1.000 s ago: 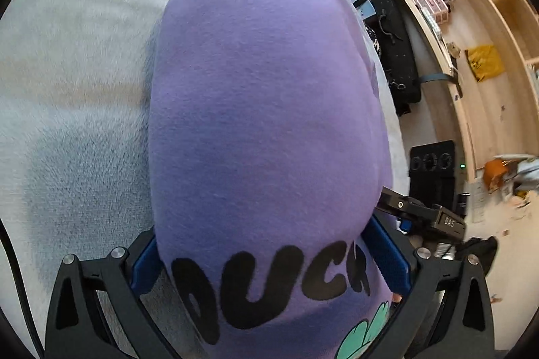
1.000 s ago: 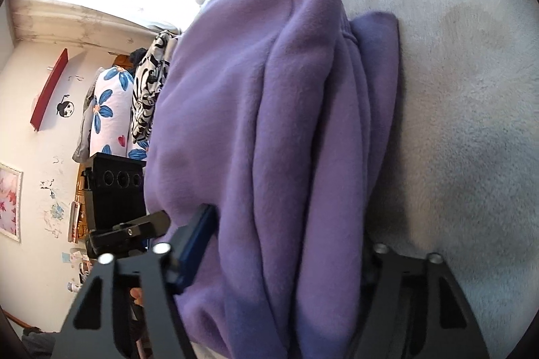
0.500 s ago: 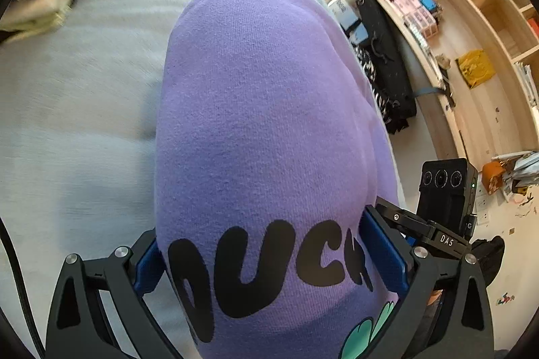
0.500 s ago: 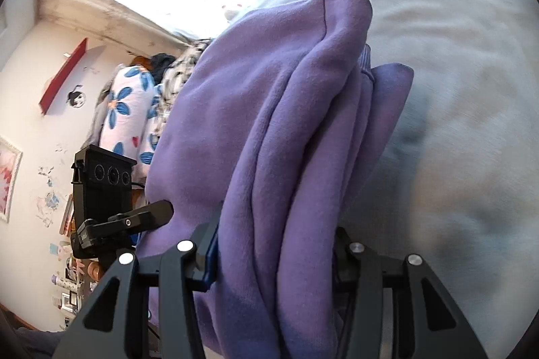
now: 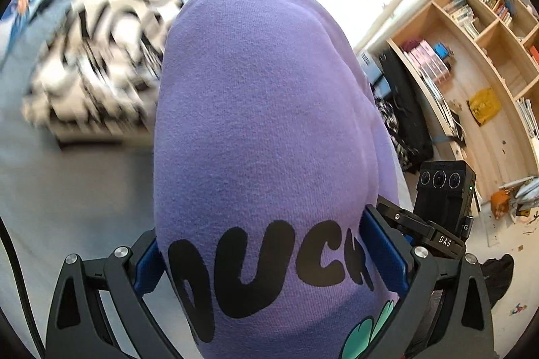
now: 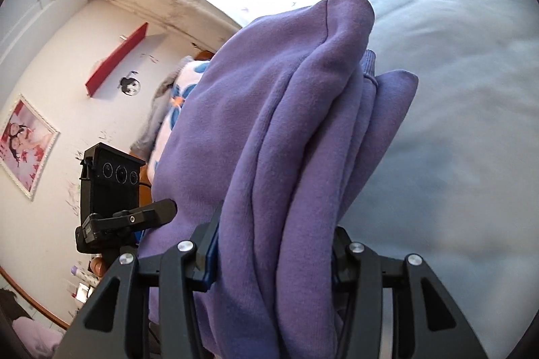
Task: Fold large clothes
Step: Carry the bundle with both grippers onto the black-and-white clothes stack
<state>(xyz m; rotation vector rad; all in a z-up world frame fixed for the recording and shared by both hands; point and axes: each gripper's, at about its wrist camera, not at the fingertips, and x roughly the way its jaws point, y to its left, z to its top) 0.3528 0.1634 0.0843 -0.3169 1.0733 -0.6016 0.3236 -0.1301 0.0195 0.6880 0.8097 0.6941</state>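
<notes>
Both grippers have come up off the bed with the hoodie (image 5: 262, 123) between them: a second ago only grey blanket showed behind the bundle, now a zebra-print pile (image 5: 91, 72) and the window glare sit behind it in the left view, and wall plus ceiling fill the left side of the right view

Left gripper (image 5: 269, 258): jaws clamped on the folded hoodie, blue pads (image 5: 384, 254) pressed into both sides right at the black "DUCK" print. Bundle bulges forward past the fingertips and covers the middle of the view. Green graphic peeks out at the bottom edge, between the fingers

Right gripper (image 6: 273, 254): gripping the other end, stacked folds running edge-on between the fingers. Left blue pad (image 6: 212, 251) is against the fabric; right pad is hidden behind the cloth. Jaws sit narrower than a second ago, squeezed in on the layers. A ribbed cuff (image 6: 369, 62) pokes out of the stack near the far end

Hoodie hangs clear above the blanket (image 6: 454, 89), held only by the two grippers. Each view shows the other gripper's camera box beside the bundle. Shelves (image 5: 471, 56) to the right in the left view, red shelf (image 6: 116, 59) on the wall in the right view
</notes>
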